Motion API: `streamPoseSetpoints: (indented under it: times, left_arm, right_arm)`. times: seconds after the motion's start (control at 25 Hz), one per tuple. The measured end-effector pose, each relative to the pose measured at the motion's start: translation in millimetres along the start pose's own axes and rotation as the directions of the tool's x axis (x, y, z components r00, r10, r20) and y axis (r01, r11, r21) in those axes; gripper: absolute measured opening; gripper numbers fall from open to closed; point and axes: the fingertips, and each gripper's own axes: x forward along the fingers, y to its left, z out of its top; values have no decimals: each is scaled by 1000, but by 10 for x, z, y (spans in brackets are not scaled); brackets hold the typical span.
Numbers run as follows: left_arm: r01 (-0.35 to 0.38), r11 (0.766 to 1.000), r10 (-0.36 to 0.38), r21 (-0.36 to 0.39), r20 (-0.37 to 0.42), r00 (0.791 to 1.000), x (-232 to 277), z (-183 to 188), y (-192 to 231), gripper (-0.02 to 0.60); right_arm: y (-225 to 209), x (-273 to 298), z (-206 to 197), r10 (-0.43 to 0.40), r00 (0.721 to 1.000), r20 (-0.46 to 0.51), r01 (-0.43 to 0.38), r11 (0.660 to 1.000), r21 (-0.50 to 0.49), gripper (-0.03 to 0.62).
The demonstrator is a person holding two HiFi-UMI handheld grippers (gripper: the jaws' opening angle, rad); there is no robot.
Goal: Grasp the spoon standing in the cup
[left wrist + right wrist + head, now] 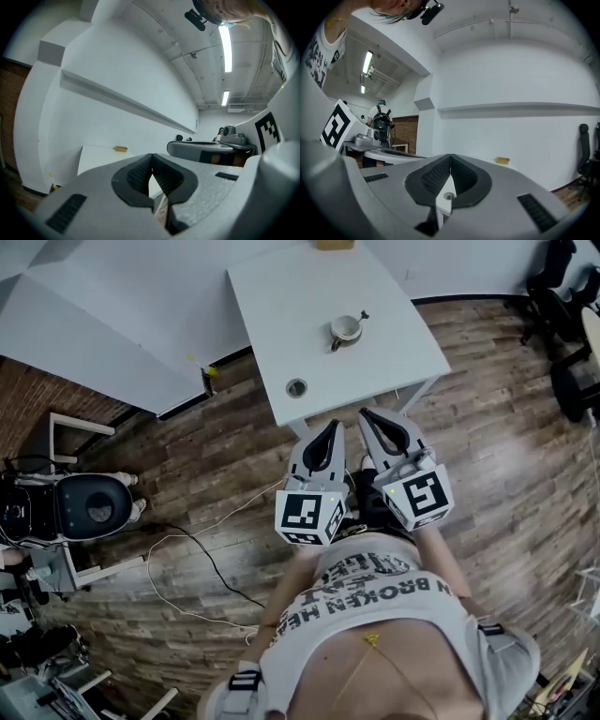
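A white cup (345, 329) stands on the white table (281, 296) in the head view, with a dark-handled spoon (354, 322) leaning out of it toward the right. Both grippers hang side by side off the table's near edge, well short of the cup. My left gripper (331, 426) is shut with nothing in it, its tips meeting (151, 156). My right gripper (367, 414) is likewise shut and empty, tips touching (450, 157). Neither gripper view shows the cup or spoon.
A round hole (296, 387) (449, 196) sits near the table's front left corner. A small tan block (334, 245) (121, 149) (502, 161) lies at the far edge. White walls stand behind, office chairs (562, 296) at right, a cart and cables (187, 549) on the wood floor.
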Motion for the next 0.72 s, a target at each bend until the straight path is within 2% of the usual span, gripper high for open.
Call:
streamPoseSetpoints:
  times: [0.44, 0.72]
  left_arm:
    - [-42, 999, 42, 10, 1, 999, 1088, 159, 89, 5]
    - [-104, 995, 104, 5, -10, 995, 1546, 183, 189, 5]
  right_arm:
    - [-965, 540, -23, 58, 998, -2, -58, 998, 7, 7]
    - [-1341, 832, -72, 128, 992, -11, -128, 992, 17, 7]
